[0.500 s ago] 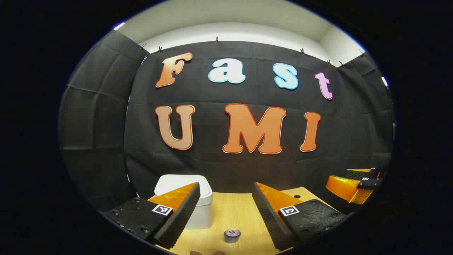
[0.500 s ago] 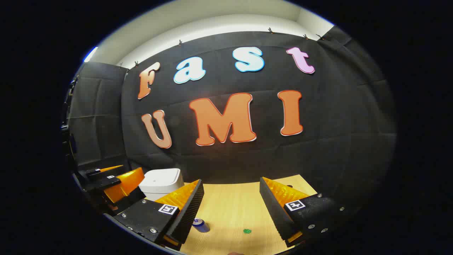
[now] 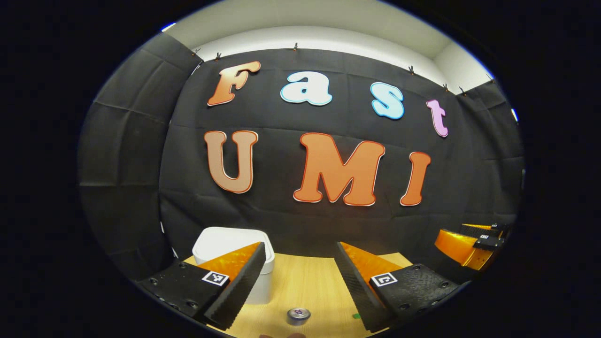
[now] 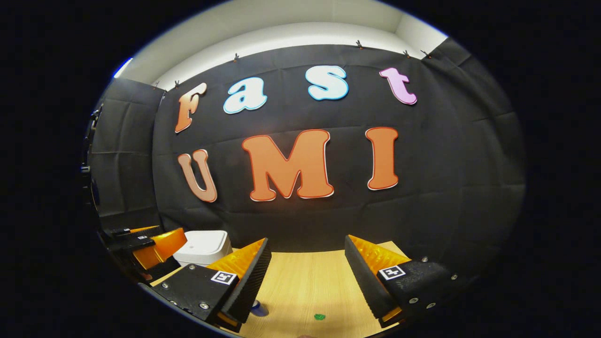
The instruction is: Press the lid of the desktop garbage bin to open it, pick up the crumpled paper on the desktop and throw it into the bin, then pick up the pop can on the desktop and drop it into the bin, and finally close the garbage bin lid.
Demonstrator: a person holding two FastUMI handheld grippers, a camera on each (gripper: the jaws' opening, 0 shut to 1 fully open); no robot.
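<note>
Ahead, the garbage bin is sitting lid-down at the desk's far left, just beyond our left gripper, whose fingers are spread apart, as are the right gripper's. Left is nearer. Since half a second ago, we are raising both cameras; the pop can is slipping lower.

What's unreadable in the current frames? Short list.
- Bin: left gripper view, front partly behind that gripper's finger; lid seam unclear.
- Can: right gripper view, mostly behind a finger; in left gripper view, near the bottom edge.
- Small green thing: too small to identify as the paper.
</note>
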